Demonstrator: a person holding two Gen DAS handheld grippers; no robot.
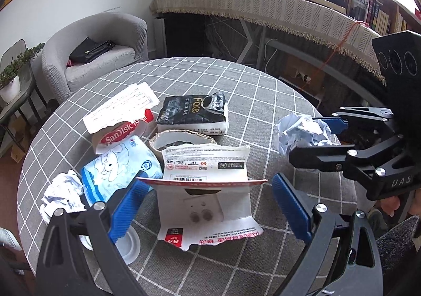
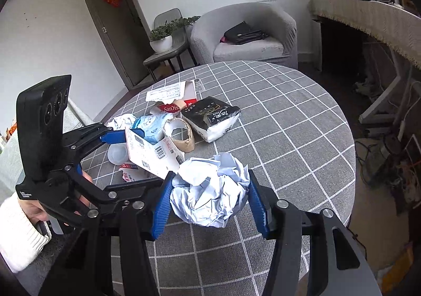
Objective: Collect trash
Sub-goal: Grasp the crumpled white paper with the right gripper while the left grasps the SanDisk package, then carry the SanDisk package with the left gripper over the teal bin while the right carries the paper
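Note:
My left gripper (image 1: 208, 206) is open, its blue pads on either side of a torn white and red SanDisk card package (image 1: 208, 190) that lies on the round grey checked table (image 1: 236, 80). My right gripper (image 2: 208, 206) is shut on a crumpled white paper ball (image 2: 210, 190) and shows at the right of the left wrist view (image 1: 315, 140). A second paper ball (image 1: 63, 193) lies at the left. A black tissue pack (image 1: 194, 114), a blue and white wrapper (image 1: 118, 167), a torn cardboard tube (image 1: 181, 140) and more torn SanDisk card (image 1: 121, 111) lie behind the package.
A clear plastic lid (image 1: 129, 246) lies under my left finger. A grey armchair (image 1: 92, 51) with a black bag stands beyond the table. A long cloth-covered desk (image 1: 263, 9) and shelves are at the back right. A potted plant (image 2: 160, 35) sits on a chair.

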